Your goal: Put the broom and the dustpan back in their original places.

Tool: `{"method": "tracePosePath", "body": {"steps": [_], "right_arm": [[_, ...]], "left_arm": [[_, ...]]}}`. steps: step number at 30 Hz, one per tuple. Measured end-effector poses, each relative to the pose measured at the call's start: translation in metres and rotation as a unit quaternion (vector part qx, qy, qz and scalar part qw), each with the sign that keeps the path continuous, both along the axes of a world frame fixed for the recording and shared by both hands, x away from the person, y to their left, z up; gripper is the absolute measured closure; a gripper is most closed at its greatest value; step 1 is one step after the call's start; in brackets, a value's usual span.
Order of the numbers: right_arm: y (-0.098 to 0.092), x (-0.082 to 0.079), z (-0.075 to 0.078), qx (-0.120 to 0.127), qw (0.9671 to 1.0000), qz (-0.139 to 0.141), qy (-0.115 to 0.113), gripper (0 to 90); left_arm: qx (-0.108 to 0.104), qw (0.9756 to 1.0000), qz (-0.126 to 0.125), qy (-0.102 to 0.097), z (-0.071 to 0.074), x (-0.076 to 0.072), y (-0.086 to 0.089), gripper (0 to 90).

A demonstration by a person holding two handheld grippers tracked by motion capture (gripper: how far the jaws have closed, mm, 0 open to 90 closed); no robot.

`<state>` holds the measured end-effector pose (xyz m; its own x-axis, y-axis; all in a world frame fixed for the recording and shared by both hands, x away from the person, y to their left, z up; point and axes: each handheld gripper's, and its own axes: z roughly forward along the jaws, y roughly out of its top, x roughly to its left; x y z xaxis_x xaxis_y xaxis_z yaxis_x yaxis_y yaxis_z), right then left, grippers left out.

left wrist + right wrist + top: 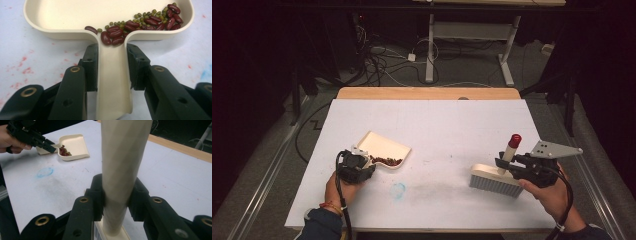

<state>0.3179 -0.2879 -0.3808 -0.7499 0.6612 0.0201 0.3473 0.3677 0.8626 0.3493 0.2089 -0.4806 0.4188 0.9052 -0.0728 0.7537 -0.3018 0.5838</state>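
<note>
A cream dustpan [384,145] lies on the white table, left of centre, with red kidney beans and small green beans [140,23] heaped at its near wall. My left gripper [360,168] is shut on the dustpan's handle [112,75], one jaw on each side. At the right, a cream brush [496,181] with grey bristles stands on the table, its red-capped handle [512,146] pointing up. My right gripper [508,165] is shut on that handle [122,170] low down. The right gripper view also shows the dustpan [72,147] and left gripper [51,147] far off.
A blue ring mark [399,190] and a grey smudge [437,187] stain the table between the two tools. The white sheet [437,120] ends at a wooden strip [427,93] at the far edge. Beyond are floor cables [377,60] and a desk frame [472,35].
</note>
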Motion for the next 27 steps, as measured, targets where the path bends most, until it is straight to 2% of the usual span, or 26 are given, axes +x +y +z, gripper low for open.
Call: {"method": "tracePosePath", "body": {"steps": [2,7,12,14,16,19,23,25,27], "right_arm": [[0.000,0.008,0.000,0.003,0.9999,-0.004,0.010,70.1],[0.003,0.035,0.000,-0.013,0.9993,-0.011,0.033,68.6],[0.009,0.067,-0.003,-0.033,0.9979,-0.015,0.054,66.2],[0.013,0.079,-0.005,-0.041,0.9969,-0.023,0.062,65.5],[0.017,0.091,-0.009,-0.051,0.9958,-0.025,0.071,64.6],[0.022,0.108,-0.018,-0.060,0.9938,-0.044,0.083,63.4],[0.029,0.125,-0.030,-0.076,0.9897,-0.072,0.098,61.3],[0.032,0.131,-0.036,-0.089,0.9868,-0.089,0.102,60.6],[0.035,0.136,-0.041,-0.090,0.9856,-0.098,0.104,60.5]], "left_arm": [[0.002,0.9999,0.010,-0.002,-0.001,0.003,0.001,63.2],[0.000,0.9995,0.032,-0.002,-0.003,0.011,0.002,63.2],[-0.013,0.9991,0.039,0.000,-0.005,0.014,-0.001,62.2],[-0.018,0.9990,0.041,0.001,-0.005,0.013,-0.003,58.7],[-0.018,0.9992,0.035,0.001,-0.005,0.010,-0.007,55.6],[-0.036,0.9990,0.027,0.006,-0.004,0.005,-0.010,53.1],[-0.032,0.9994,0.015,0.002,-0.002,-0.002,-0.014,49.5],[-0.037,0.9993,0.004,-0.003,0.000,-0.003,-0.012,47.9],[-0.036,0.9993,-0.003,-0.014,0.002,-0.005,-0.009,46.4]]}}
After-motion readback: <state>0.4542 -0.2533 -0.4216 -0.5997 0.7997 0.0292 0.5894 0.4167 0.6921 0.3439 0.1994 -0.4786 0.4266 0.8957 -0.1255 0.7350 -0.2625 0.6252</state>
